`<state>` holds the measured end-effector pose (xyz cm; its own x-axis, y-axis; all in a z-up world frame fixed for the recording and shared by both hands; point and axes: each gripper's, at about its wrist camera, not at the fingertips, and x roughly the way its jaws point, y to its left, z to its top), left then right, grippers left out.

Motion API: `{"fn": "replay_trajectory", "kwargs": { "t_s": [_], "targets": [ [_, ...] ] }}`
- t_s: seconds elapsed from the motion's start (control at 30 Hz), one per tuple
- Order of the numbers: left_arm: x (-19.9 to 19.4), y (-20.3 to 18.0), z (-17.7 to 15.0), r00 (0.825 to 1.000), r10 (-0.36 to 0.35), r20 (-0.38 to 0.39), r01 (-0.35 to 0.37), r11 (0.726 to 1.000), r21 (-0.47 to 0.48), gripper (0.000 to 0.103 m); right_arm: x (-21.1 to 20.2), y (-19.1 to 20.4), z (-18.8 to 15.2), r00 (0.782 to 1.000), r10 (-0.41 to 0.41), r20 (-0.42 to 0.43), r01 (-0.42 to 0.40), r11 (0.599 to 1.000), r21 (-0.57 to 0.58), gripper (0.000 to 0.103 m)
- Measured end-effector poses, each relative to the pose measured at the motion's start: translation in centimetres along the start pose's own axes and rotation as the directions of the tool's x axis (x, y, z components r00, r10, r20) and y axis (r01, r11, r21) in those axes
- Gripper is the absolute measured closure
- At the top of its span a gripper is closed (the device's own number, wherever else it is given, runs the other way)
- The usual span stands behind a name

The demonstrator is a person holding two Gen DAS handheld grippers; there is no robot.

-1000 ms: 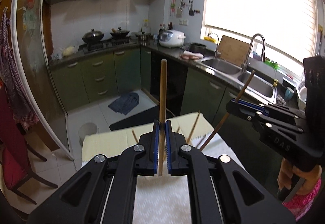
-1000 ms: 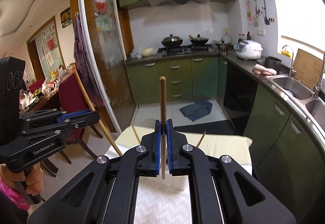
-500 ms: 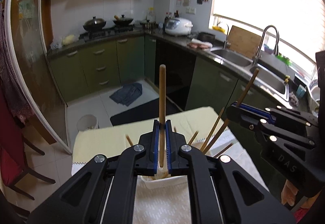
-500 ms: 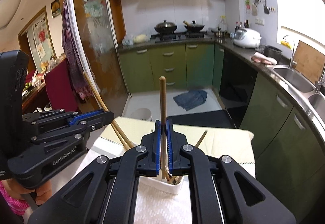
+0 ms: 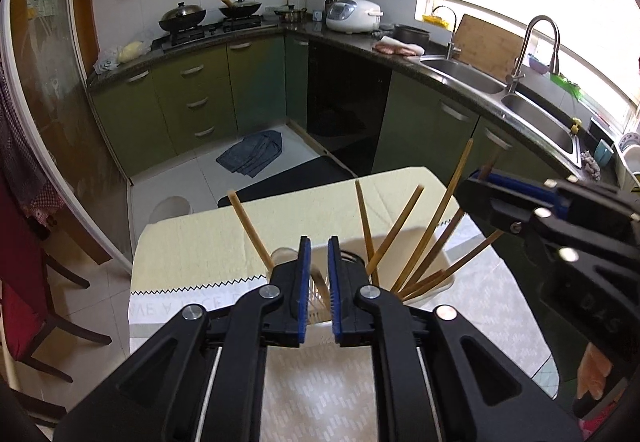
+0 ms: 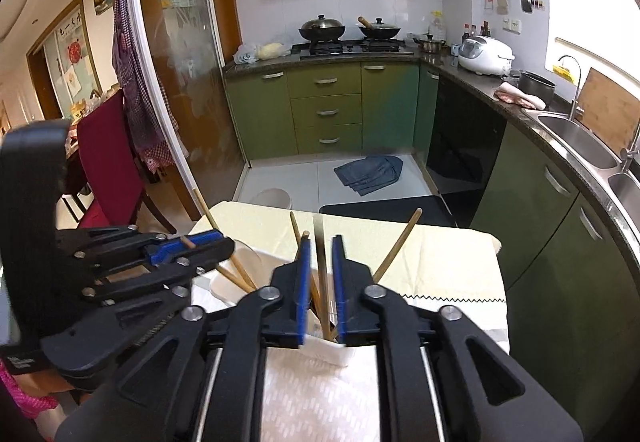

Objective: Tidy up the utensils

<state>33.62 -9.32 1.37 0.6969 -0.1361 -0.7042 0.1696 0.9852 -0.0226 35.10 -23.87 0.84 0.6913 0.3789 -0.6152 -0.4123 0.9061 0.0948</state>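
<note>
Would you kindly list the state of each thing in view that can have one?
Left gripper: open, empty, above the holder.
Right gripper: open, a chopstick loose between its jaws.
Holder: upright on the table, chopsticks leaning inside.
Tablecloth: spread flat.
Woks: lidded, on the stove.
Cloth: crumpled on the floor.

"DAS" on right gripper (image 5: 560, 242) (faint, partial)

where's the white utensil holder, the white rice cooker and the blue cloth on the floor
white plastic utensil holder (image 5: 434, 288), left wrist view, right rim
white rounded rice cooker (image 6: 485, 54), right wrist view, lid centre
blue folded cloth (image 6: 370, 173), right wrist view, middle
</note>
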Motion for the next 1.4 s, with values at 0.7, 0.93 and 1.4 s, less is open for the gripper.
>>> {"fn": "replay_trajectory", "kwargs": {
  "t_s": [0.7, 0.93, 1.4],
  "targets": [
    [-19.6, -0.4, -7.3, 0.907, 0.091, 0.412, -0.079, 0.996, -0.046, 0.007, -20.8, 1.5, -8.8, 0.962, -0.007, 0.272, 0.012, 1.000, -0.017, 0.005],
    [-20.2, -1.9, -17.1, 0.936, 0.051, 0.347, -0.037, 0.998, -0.048, 0.007, -23.1, 2.4, -19.6, 0.966, -0.032, 0.256, 0.034, 0.999, -0.003, 0.005],
    [-22.5, -2.6, -23.7, 0.932, 0.053, 0.359, -0.023, 0.996, -0.087, 0.007, -28.8, 5.0, -28.8, 0.910, -0.210, 0.357, 0.210, 0.977, 0.040, 0.005]
  ]
}}
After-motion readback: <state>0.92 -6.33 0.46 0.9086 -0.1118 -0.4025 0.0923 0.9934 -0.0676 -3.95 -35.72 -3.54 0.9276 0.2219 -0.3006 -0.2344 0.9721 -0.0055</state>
